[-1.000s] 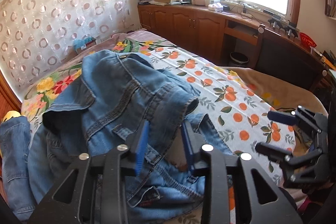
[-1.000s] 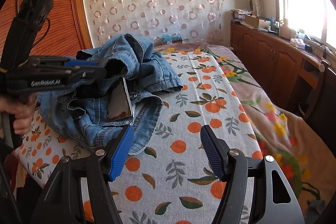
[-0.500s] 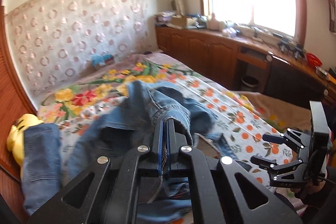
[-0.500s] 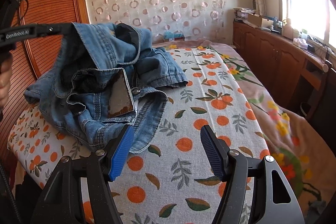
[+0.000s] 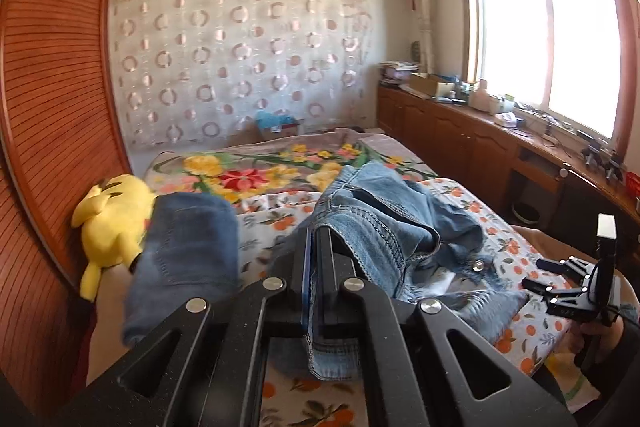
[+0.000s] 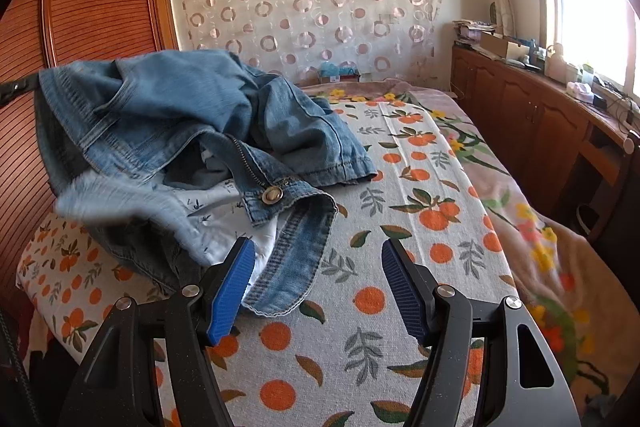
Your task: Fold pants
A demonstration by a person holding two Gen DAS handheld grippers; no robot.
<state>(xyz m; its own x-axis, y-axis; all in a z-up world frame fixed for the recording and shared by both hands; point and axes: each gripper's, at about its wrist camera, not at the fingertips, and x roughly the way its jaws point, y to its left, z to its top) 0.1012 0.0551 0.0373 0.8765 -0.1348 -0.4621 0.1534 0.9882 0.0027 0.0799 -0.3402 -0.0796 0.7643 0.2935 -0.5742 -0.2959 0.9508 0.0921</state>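
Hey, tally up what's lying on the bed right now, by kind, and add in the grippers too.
Denim pants: 1, the blue jeans, one edge lifted in the shut left gripper
Folded dark denim piece: 1, kind unclear
Yellow plush toy: 1
Grippers: 2, counting the open right gripper
Total: 5

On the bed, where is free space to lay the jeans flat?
Free: the orange-print sheet between the jeans and the bed's window-side edge, ahead of the open right claw. Also the floral blanket toward the curtain. Crowded: the wardrobe side, with the yellow plush toy.
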